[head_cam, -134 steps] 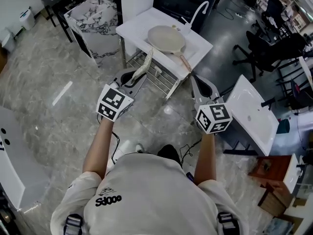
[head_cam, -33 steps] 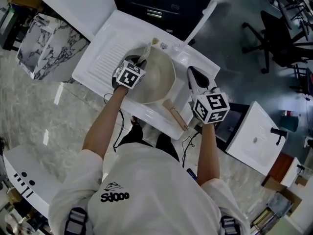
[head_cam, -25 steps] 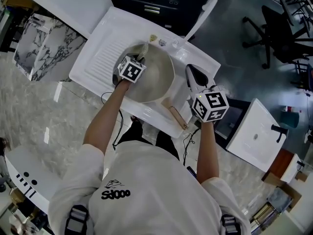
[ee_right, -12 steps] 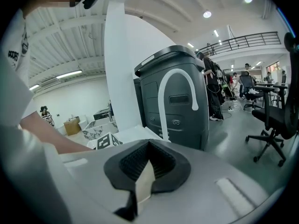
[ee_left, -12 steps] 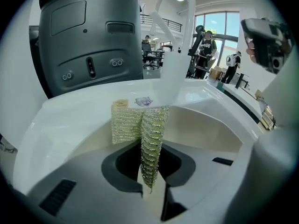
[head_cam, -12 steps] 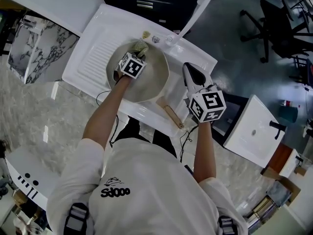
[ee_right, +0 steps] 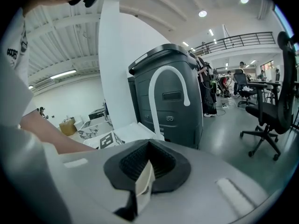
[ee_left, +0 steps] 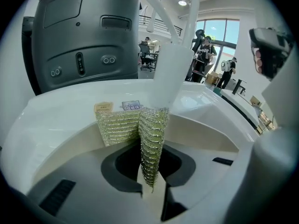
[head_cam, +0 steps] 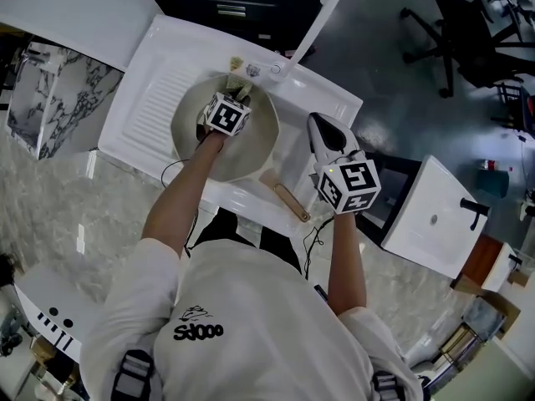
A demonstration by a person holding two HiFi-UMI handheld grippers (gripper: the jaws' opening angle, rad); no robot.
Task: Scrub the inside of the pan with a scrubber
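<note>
A cream pan lies in the white sink, its wooden handle pointing to the near right. My left gripper is over the pan's far side, shut on a green-gold mesh scrubber. In the left gripper view the scrubber is pinched between the jaws of the left gripper, with a folded flap spreading left toward the pan's wall. My right gripper hovers over the sink's right edge, shut with nothing in it; the right gripper shows its pads pressed together.
A ribbed drainboard adjoins the sink on the left. A white curved faucet rises behind the pan. A second white basin stands to the right, a marble-patterned block to the left, and office chairs at the far right.
The person has walked up to the sink. Over the last second the left gripper carried the scrubber from the pan's left part toward its far rim. The right gripper stayed beside the pan.
</note>
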